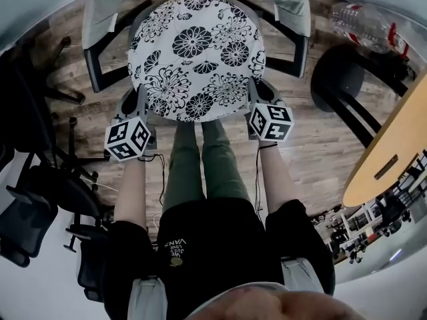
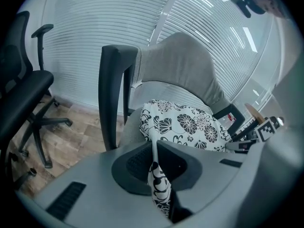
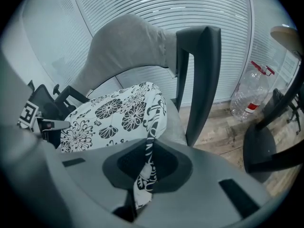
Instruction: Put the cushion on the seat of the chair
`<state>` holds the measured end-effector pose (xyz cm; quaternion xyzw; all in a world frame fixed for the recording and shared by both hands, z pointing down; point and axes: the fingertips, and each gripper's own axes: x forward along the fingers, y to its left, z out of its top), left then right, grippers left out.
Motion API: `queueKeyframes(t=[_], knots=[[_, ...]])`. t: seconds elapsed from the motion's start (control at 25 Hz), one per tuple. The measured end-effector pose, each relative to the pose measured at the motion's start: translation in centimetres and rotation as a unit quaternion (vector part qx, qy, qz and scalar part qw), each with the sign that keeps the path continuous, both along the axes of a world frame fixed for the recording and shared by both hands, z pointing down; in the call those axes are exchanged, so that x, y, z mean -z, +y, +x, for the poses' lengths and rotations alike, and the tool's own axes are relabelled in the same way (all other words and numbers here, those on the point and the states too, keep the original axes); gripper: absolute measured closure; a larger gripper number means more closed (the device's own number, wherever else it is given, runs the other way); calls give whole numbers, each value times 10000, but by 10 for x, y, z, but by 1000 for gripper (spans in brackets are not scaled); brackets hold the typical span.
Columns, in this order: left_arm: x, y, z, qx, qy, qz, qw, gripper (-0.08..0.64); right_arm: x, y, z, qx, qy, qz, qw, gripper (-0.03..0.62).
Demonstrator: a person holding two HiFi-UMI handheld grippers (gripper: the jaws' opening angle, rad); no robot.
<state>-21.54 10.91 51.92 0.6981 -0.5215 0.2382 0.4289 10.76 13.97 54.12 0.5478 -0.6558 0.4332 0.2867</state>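
The left tool (image 2: pixel 154 161) and the right tool (image 3: pixel 145 167) are each clamped on a pinch of fabric at the near edge of the floral cushion (image 1: pixel 193 55). Both forearms reach forward, with the tools tipped steeply down and the marker cubes facing up. The cushion lies over the seat of the grey chair (image 2: pixel 180 65), between its armrests. The right tool's view catches a plastic bottle (image 3: pixel 249 96) on the floor to the chair's right. The left tool's view instead shows a black office chair (image 2: pixel 23 89) to the left.
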Motion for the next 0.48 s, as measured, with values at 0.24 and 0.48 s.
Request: queueKeyframes(t=[0.24, 0.48], knots=[[-5, -1, -2, 33, 12, -61, 10000, 529, -5, -1, 2, 10, 83, -73, 9999, 560], [-10, -2, -4, -13, -161, -130, 9998, 529, -10, 1, 3, 18, 115, -208, 9997, 560]])
